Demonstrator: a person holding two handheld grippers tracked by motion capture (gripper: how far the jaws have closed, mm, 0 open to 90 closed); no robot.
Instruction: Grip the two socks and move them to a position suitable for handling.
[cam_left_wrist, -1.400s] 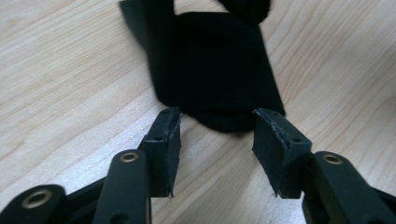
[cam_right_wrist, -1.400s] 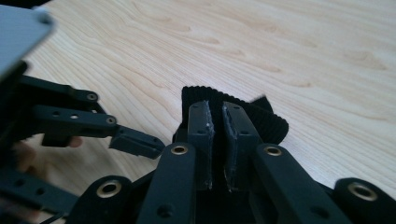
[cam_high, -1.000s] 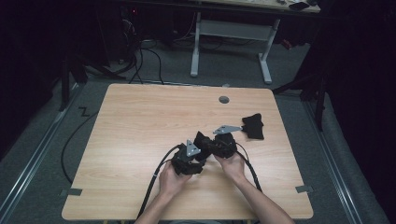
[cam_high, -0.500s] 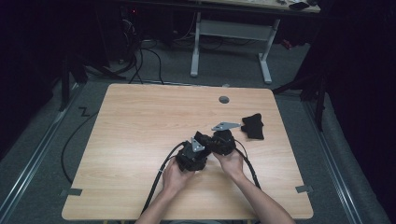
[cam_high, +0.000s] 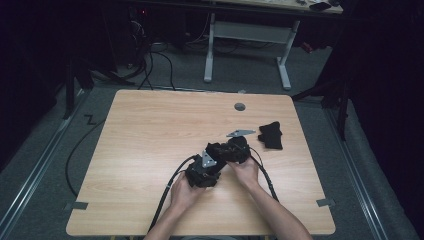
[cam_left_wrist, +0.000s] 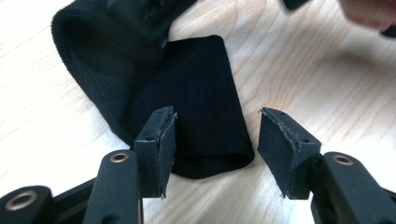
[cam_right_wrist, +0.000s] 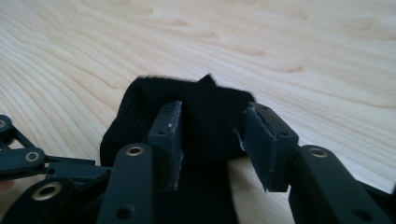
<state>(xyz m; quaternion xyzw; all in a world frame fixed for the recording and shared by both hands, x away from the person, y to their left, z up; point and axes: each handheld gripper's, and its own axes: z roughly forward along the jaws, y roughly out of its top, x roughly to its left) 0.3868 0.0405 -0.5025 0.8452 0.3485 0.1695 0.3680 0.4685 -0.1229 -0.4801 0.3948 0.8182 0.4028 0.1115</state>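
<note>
My pale wooden table carries everything. Both my forearms come in low from its near edge, hands close together at the middle. My left tongs lie low and nearly level, spread apart around the folded end of a black knitted fabric piece flat on the wood, pads not pressing. My right tongs have just been opening; they straddle the same cloth, loose. A second black cloth bundle lies well apart, right.

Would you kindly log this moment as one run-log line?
left gripper: open over black sock | right gripper: jaws just opened, sock between | second sock: apart on table
</note>
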